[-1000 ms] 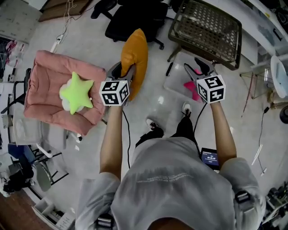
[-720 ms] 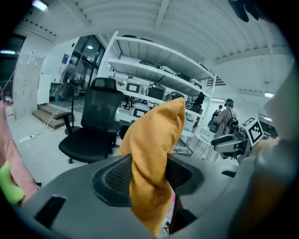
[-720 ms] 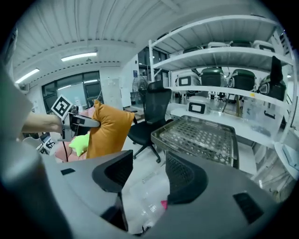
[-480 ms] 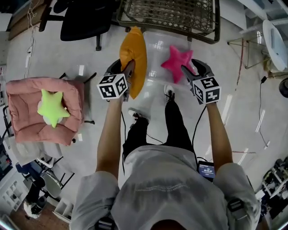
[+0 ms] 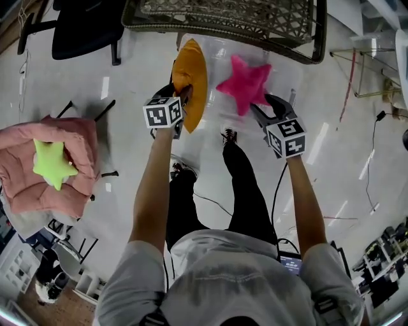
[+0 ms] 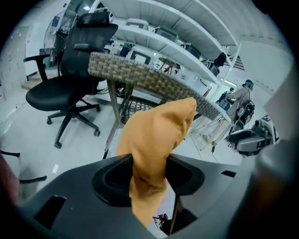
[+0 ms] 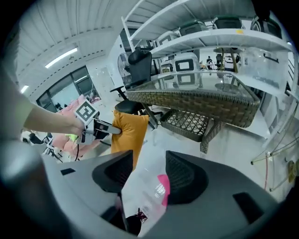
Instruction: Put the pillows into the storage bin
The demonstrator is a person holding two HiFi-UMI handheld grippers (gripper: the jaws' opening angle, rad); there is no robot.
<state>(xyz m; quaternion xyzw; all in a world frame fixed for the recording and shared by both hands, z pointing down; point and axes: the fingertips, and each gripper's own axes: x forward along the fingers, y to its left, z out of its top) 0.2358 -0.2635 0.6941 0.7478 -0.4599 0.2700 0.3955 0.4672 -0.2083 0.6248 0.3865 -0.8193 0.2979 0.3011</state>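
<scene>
My left gripper [image 5: 178, 94] [image 6: 149, 177] is shut on an orange pillow [image 5: 190, 76] [image 6: 156, 140], which hangs over the left side of the clear storage bin [image 5: 287, 63]. A pink star pillow [image 5: 245, 83] lies in that bin. My right gripper [image 5: 268, 105] [image 7: 145, 175] hovers just above and to the near side of the star, open, with nothing between its jaws. In the right gripper view only a sliver of the pink star [image 7: 163, 189] shows past the right jaw, through the clear bin [image 7: 140, 196]. That view also shows the orange pillow [image 7: 128, 135].
A wicker table [image 5: 223, 19] stands just beyond the bin, a black office chair [image 5: 83, 32] at the back left. At the left a pink cushioned seat [image 5: 25, 184] carries a green star pillow [image 5: 51, 164]. The person's legs and feet [image 5: 226, 137] are right before the bin.
The person has walked up to the bin; it and the pink star now lie under the grippers. The orange pillow has travelled along in the left gripper. The pink seat has fallen behind to the left.
</scene>
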